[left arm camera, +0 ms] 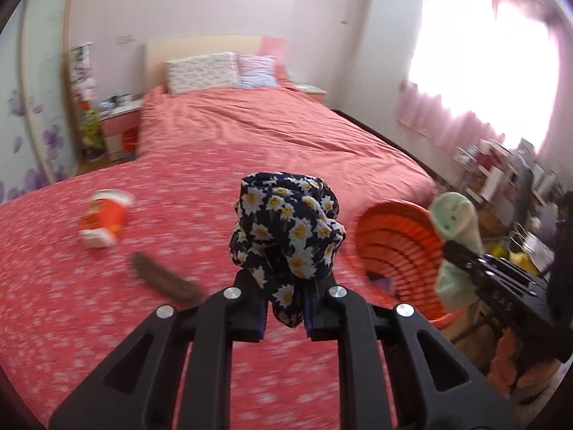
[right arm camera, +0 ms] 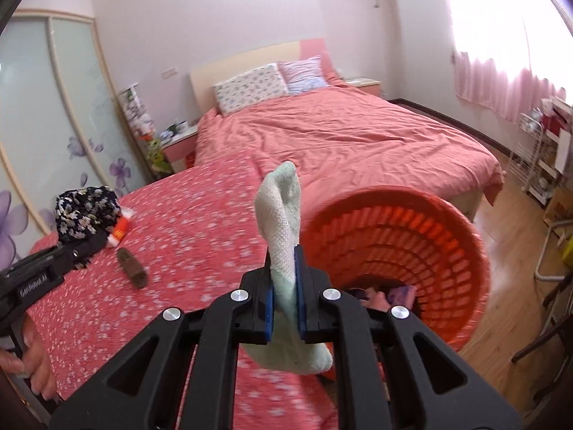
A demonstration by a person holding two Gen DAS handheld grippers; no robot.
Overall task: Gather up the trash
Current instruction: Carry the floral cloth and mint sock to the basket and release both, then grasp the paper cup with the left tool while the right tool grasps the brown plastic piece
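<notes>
The left gripper (left arm camera: 284, 308) is closed on a flowered cloth (left arm camera: 286, 233). The right gripper (right arm camera: 284, 297) is closed on a pale green sock (right arm camera: 283, 222), near the orange basket (right arm camera: 465, 243).

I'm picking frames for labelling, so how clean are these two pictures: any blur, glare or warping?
Left wrist view: the bedspread and brown item smear with motion blur, and the window blows out white. Right wrist view: the orange basket rim is blurred, the window glares, and the fisheye bends the wardrobe door.
</notes>
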